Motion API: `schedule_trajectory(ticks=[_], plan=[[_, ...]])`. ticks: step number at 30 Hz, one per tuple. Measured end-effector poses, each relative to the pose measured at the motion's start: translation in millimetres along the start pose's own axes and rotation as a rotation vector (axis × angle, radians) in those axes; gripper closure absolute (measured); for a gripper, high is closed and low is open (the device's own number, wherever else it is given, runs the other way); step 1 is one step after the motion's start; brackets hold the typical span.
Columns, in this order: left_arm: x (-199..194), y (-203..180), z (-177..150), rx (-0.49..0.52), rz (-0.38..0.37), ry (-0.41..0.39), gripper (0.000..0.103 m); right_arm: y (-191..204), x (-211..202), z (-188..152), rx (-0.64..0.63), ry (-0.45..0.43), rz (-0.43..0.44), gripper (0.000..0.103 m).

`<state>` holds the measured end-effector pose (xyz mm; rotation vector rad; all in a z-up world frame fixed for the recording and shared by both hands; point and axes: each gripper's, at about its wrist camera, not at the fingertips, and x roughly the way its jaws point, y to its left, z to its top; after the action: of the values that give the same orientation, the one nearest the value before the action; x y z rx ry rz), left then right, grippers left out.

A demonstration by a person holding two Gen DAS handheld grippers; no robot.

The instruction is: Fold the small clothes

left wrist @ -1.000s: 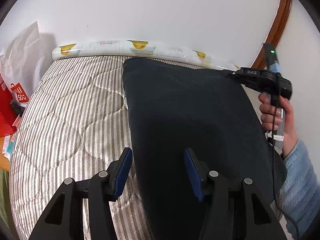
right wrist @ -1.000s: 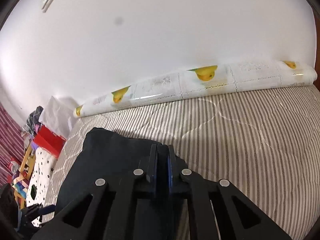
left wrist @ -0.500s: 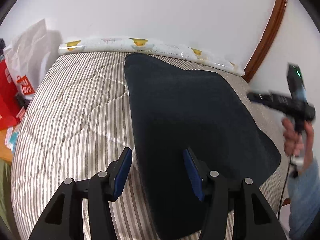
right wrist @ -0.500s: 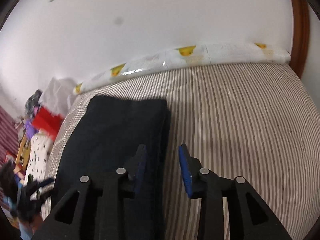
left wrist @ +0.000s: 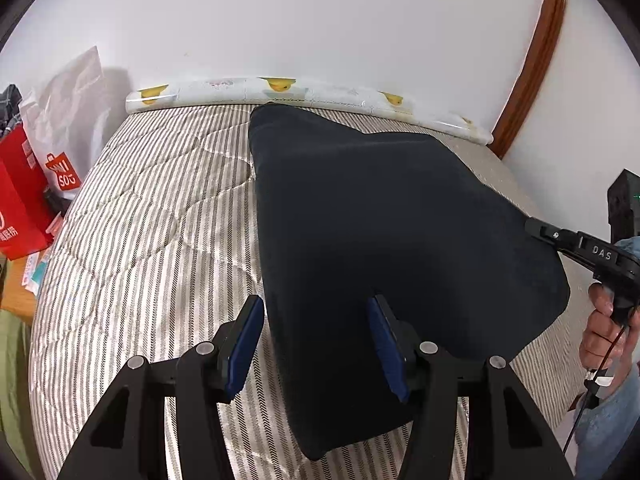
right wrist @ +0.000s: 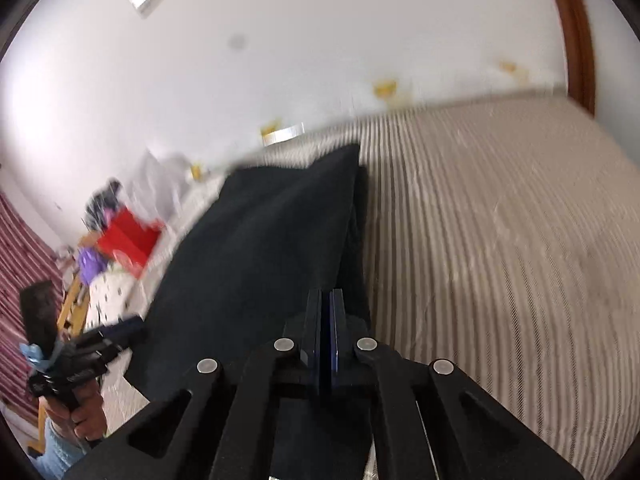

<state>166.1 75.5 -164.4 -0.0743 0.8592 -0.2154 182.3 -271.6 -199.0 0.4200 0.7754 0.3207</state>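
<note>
A dark navy garment [left wrist: 384, 232] lies folded on the striped mattress [left wrist: 152, 232]. My left gripper [left wrist: 316, 340] is open, with its fingers on either side of the garment's near left edge and nothing held. My right gripper [right wrist: 326, 320] is shut on the garment's right edge and shows in the left wrist view [left wrist: 536, 227] at the cloth's right side. The garment also shows in the right wrist view [right wrist: 260, 256], which is blurred by motion.
A rolled mat with yellow duck prints [left wrist: 304, 92] lies along the wall at the head of the mattress. Red and white shopping bags [left wrist: 28, 196] stand to the left. A brown wooden door frame [left wrist: 532, 52] is at the right.
My right gripper let go of the far corner, opened, swung back to the garment's right edge and shut on it. The left gripper stayed open at the near edge.
</note>
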Motion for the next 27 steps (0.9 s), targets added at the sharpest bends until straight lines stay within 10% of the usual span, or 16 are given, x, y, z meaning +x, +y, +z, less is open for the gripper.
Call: schedule_trajectory(ticks=[11, 17, 27], plan=[[-3, 1, -7, -0.012, 0.015, 0.009, 0.050, 34, -23, -17, -0.073, -0.093, -0.253, 0.094], [-9, -3, -15, -0.013, 0.037, 0.010, 0.050, 68, -19, -54, -0.224, -0.067, -0.263, 0.086], [-23, -2, -38, -0.049, 0.050, 0.002, 0.048, 48, -24, -90, -0.122, -0.026, -0.309, 0.086]])
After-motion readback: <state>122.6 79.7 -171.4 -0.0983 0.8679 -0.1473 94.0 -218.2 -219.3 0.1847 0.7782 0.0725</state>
